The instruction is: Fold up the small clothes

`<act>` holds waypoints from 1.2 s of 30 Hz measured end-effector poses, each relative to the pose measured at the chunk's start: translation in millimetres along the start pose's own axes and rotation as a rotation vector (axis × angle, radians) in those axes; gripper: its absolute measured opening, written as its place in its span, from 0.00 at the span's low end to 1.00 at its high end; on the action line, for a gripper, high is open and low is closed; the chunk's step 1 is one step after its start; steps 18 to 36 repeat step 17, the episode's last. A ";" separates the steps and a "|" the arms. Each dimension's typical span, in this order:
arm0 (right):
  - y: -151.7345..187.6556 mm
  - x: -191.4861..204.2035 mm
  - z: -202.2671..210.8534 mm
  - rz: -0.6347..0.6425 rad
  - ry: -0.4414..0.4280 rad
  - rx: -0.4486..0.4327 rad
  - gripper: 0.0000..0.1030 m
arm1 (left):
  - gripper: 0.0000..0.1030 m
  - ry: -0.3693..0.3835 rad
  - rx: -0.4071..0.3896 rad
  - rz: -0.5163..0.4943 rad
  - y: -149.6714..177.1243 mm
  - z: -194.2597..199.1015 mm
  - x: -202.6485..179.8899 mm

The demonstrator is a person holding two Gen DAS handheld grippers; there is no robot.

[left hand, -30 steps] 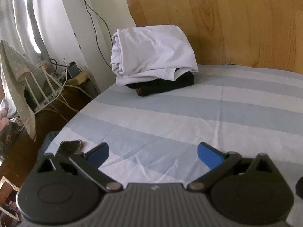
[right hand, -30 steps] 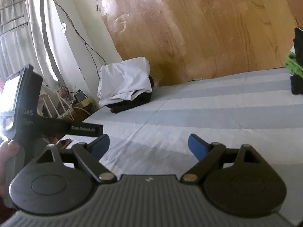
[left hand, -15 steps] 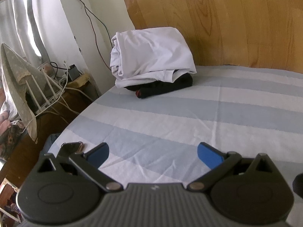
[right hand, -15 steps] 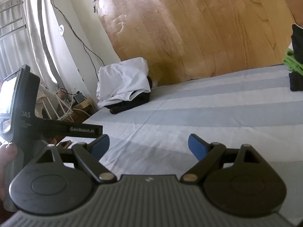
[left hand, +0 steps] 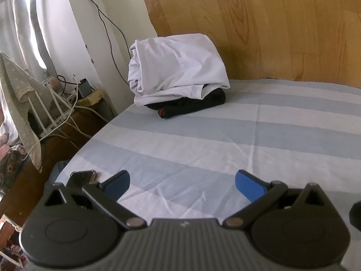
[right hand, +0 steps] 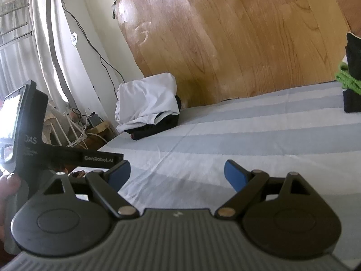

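A folded white garment (left hand: 176, 67) lies on top of a black garment (left hand: 191, 106) at the far left corner of the striped bed (left hand: 225, 140). The same white garment (right hand: 146, 101) and black garment (right hand: 155, 127) show in the right wrist view. My left gripper (left hand: 181, 184) hovers open over the near part of the sheet, nothing between its blue pads. My right gripper (right hand: 177, 175) is open too, well short of the pile. A stack of black and green clothes (right hand: 352, 76) sits at the far right edge of the bed.
A wooden headboard (left hand: 259, 27) backs the bed. Left of the bed a wooden side table (left hand: 74, 122) carries a router, cables and a draped cloth (left hand: 18, 94). A small dark device (left hand: 80, 177) lies at the bed's near left edge. A hand (right hand: 6, 194) holds the left gripper's body (right hand: 29, 135).
The view of both cameras drifted slightly, with the pile sitting a little higher in the left wrist view. Both grippers stay open and nothing was picked up.
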State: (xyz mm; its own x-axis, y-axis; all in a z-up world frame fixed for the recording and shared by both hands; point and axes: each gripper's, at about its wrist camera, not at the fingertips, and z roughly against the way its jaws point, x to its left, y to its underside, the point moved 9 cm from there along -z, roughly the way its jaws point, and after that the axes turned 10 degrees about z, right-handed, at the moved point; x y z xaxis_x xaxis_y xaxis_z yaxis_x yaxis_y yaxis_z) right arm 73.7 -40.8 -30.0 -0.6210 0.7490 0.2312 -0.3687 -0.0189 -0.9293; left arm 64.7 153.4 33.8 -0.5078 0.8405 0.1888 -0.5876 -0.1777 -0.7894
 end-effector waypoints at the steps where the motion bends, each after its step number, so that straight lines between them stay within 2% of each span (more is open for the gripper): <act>1: 0.0 -0.4 0.7 0.000 -0.001 -0.002 0.89 | 1.00 0.002 0.000 0.000 0.1 0.3 0.1; 17: -1.5 -0.4 0.8 -0.007 0.000 -0.005 0.89 | 1.00 0.076 -0.049 -0.029 -7.6 8.5 -11.4; 36: -1.5 -0.4 0.8 -0.007 0.000 -0.005 0.89 | 1.00 0.076 -0.049 -0.029 -7.6 8.5 -11.4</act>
